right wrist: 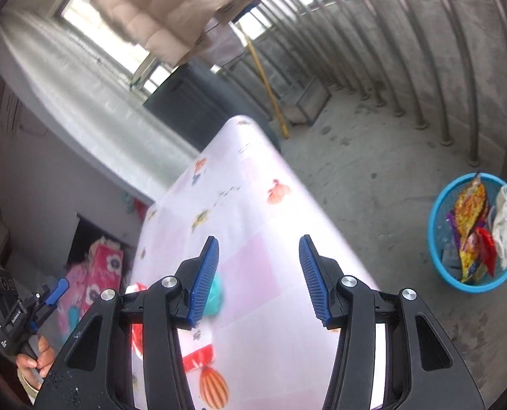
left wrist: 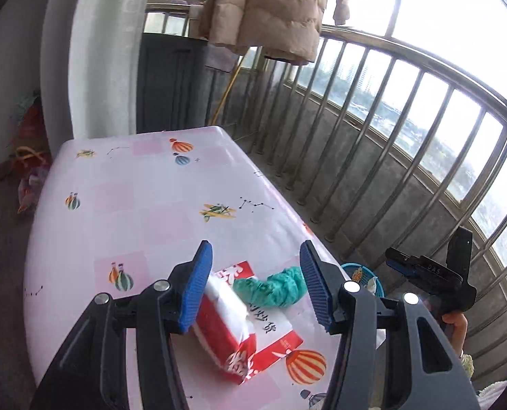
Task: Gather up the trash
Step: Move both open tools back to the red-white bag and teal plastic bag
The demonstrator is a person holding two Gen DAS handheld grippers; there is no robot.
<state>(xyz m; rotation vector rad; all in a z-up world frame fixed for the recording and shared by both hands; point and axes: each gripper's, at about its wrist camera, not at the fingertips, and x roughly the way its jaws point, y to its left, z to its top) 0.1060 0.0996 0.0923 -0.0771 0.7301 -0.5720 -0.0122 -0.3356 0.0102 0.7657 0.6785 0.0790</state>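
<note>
A red and white tissue pack [left wrist: 227,328] lies on the pink table [left wrist: 144,205] over a flat red and white wrapper [left wrist: 277,335]. A crumpled teal wad [left wrist: 273,287] sits on it. My left gripper [left wrist: 256,287] is open just above them, its left pad touching the pack. My right gripper [right wrist: 258,280] is open and empty above the table's right edge; the teal wad [right wrist: 216,295] peeks out behind its left finger. A blue basket [right wrist: 439,263] on the floor holds snack wrappers [right wrist: 470,229] and a white tissue [right wrist: 502,225].
A metal railing [left wrist: 390,130] runs along the right of the table over a concrete floor [right wrist: 372,177]. A beige down jacket [left wrist: 270,7] hangs above. A dark cabinet [left wrist: 171,82] stands beyond the table. Bags and a pink box [right wrist: 93,273] lie left.
</note>
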